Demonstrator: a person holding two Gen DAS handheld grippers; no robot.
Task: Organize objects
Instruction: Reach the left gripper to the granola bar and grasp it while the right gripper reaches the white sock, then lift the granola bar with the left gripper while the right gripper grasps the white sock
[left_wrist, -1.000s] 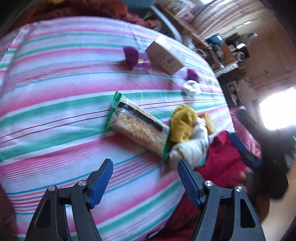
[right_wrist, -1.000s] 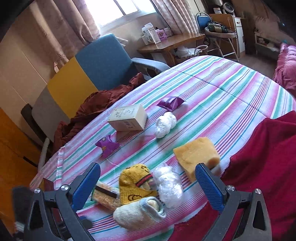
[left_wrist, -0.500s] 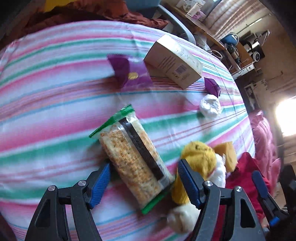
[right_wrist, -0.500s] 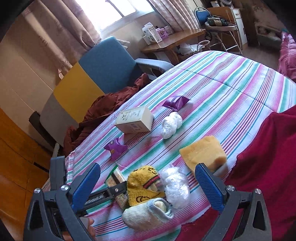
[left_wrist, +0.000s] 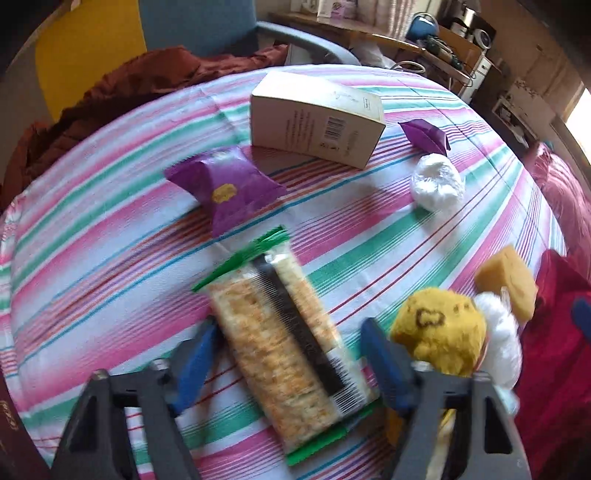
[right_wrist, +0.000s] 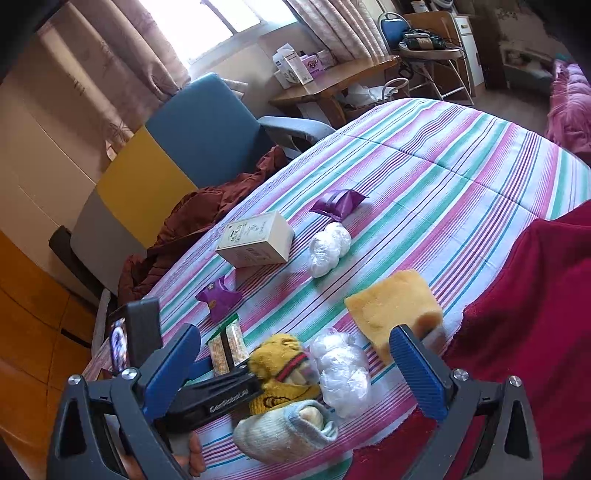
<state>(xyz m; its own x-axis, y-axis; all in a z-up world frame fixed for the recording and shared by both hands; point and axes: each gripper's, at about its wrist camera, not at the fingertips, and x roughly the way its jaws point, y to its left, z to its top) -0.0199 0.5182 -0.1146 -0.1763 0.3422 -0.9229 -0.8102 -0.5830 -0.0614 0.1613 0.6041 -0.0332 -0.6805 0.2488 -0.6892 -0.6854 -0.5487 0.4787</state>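
Observation:
A cracker packet (left_wrist: 280, 343) with green ends lies on the striped tablecloth (left_wrist: 92, 229). My left gripper (left_wrist: 291, 365) is open, its blue pads on either side of the packet's near half; it also shows in the right wrist view (right_wrist: 218, 363). The packet (right_wrist: 227, 343) lies beside a yellow sock (right_wrist: 282, 363). My right gripper (right_wrist: 295, 373) is open and empty above the sock, a white sock (right_wrist: 284, 434) and a plastic-wrapped bundle (right_wrist: 341, 373).
A cream box (left_wrist: 314, 118), two purple pouches (left_wrist: 225, 188) (left_wrist: 424, 134), a white wrapped ball (left_wrist: 437, 184) and a yellow sponge (right_wrist: 395, 310) lie on the table. A red cloth (right_wrist: 524, 314) covers the near right edge. A blue and yellow chair (right_wrist: 166, 155) stands behind.
My left gripper has moved forward and down over the cracker packet, so its pads now straddle it. My right gripper has barely moved.

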